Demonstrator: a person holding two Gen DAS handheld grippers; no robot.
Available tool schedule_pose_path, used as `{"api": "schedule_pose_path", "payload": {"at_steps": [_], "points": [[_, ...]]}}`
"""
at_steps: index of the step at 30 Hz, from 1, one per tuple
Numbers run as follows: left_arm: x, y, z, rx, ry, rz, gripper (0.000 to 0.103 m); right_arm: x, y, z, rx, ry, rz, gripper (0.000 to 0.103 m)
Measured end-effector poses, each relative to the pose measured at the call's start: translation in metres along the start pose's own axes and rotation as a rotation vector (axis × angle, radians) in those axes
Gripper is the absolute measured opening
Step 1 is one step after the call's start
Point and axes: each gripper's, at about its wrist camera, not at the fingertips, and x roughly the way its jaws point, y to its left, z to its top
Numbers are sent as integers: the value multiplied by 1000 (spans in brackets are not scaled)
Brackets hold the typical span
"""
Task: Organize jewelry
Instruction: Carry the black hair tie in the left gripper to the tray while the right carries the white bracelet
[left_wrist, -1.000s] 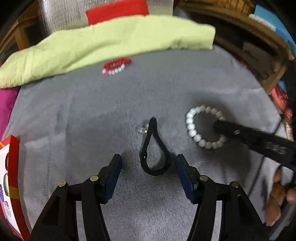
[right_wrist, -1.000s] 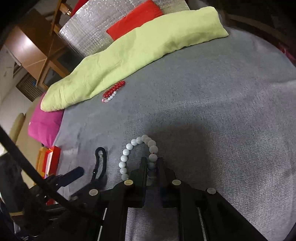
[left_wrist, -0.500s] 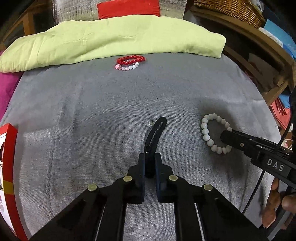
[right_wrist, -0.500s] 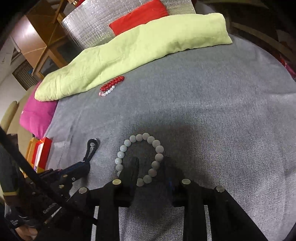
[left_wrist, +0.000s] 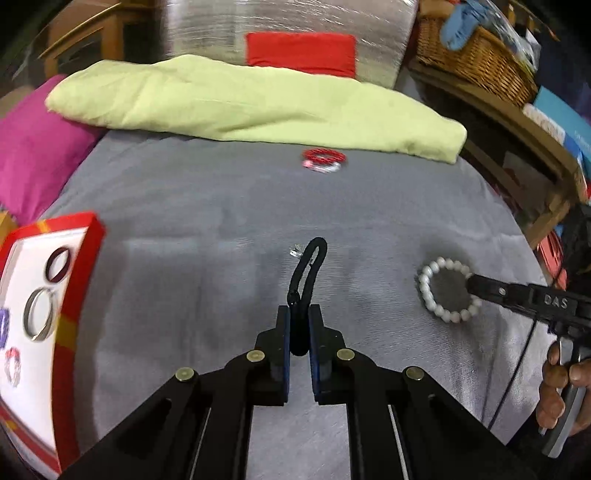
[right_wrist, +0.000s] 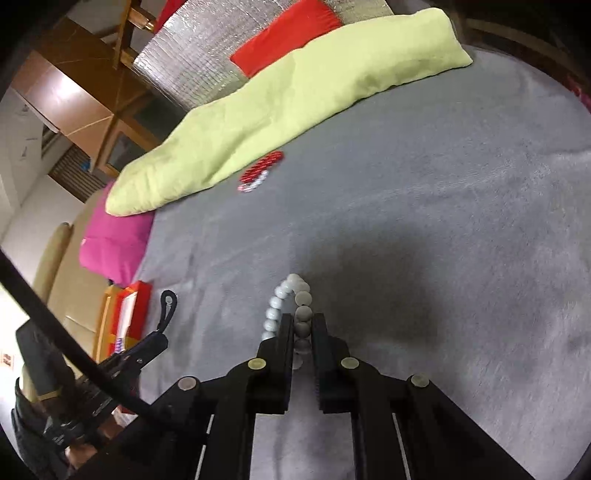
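My left gripper is shut on a black cord bracelet, which hangs lifted above the grey blanket; it also shows in the right wrist view. My right gripper is shut on a white bead bracelet, raised off the blanket; it also shows in the left wrist view. A red and a pale bead bracelet lie together by the green cloth. A red-rimmed jewelry box at the left holds several rings.
A folded green cloth lies across the back of the blanket. A pink cushion is at the left. A wicker basket stands on wooden shelves at the right. A small clear stone lies near the cord bracelet.
My left gripper shut on the black cord bracelet and lifted it. My right gripper opened briefly, then shut on the white bead bracelet and raised it. The jewelry box came into view.
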Motion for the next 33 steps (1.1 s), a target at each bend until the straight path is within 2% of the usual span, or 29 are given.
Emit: {"api": "schedule_pose_path", "payload": {"at_steps": [11,17,26,33], "points": [[-47,35,-7,-103,-69,-5,9,-42,62,-9,-71,-51,85,10],[-79,64,-15,-163,-116,5,9,-48,92,-16,-109,-50,110,10],[-108,133,-37,-294,-142,79,9,-32,121,-30,-147,-11,141,10],[-126,193,-48,-377,-160,156,9,-15,164,-34,-212,20,181,10]]}}
